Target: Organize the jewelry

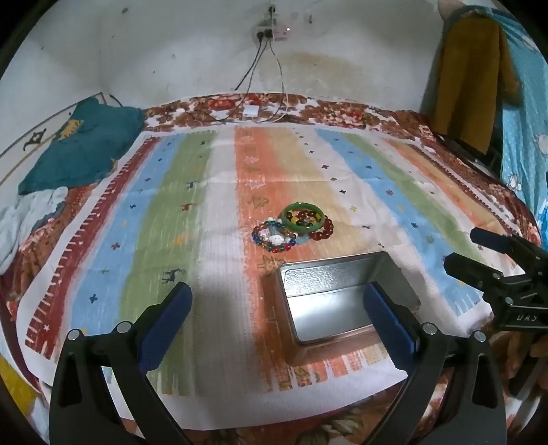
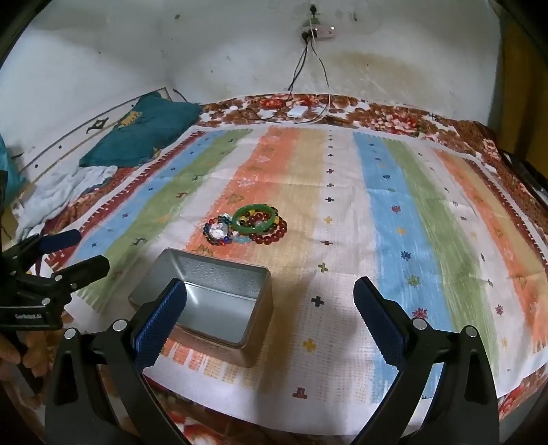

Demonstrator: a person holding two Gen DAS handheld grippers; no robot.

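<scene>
A home bedroom: floral-sheeted bed (image 1: 342, 113), teal pillow (image 1: 82, 154), stained wall (image 1: 171, 44)

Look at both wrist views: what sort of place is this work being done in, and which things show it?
Probably a bedroom at home, with the work done on a bed. A striped cloth is spread over a floral bedspread, a teal pillow lies at one side, and charger cables hang from a wall socket.

Tin (image 1: 346, 301): lidless, on the mat (image 1: 212, 219) spread over the bed (image 1: 342, 109).
Bracelets (image 1: 291, 227): piled together just behind the tin, on the mat.
Pillow (image 1: 82, 150): far left, beside the wall (image 1: 171, 48).
Charger (image 1: 251, 111): behind the mat, by the wall.
</scene>
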